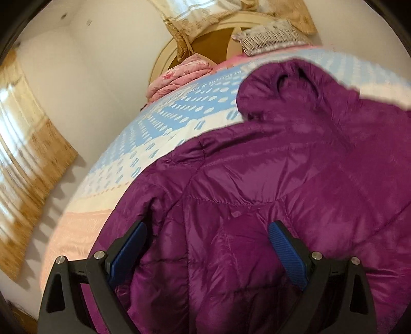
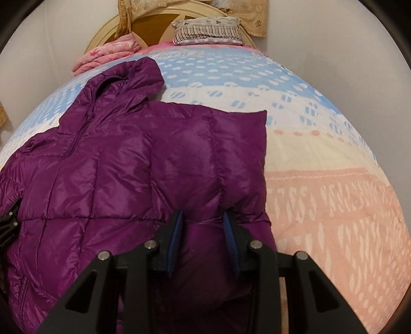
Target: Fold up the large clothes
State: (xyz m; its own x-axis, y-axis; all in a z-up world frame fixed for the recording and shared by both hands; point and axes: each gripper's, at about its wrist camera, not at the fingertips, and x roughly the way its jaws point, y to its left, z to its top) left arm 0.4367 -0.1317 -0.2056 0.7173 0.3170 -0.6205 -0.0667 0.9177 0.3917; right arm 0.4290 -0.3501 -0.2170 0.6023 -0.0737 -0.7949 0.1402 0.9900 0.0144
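The purple puffer jacket (image 2: 133,164) lies spread on the bed (image 2: 334,195), its hood (image 2: 133,74) pointing away toward the headboard (image 2: 154,23), and a folded panel of it lies directly ahead of the right gripper (image 2: 203,226), whose blue pads pinch a ridge of the fabric. The left gripper (image 1: 205,246) hangs spread wide over the jacket's other side with nothing pressed between its pads. Beyond both grippers, well past the hood, a folded pink quilt (image 2: 108,51) and a patterned pillow (image 2: 208,30) sit at the head of the bed, clear of the jacket.
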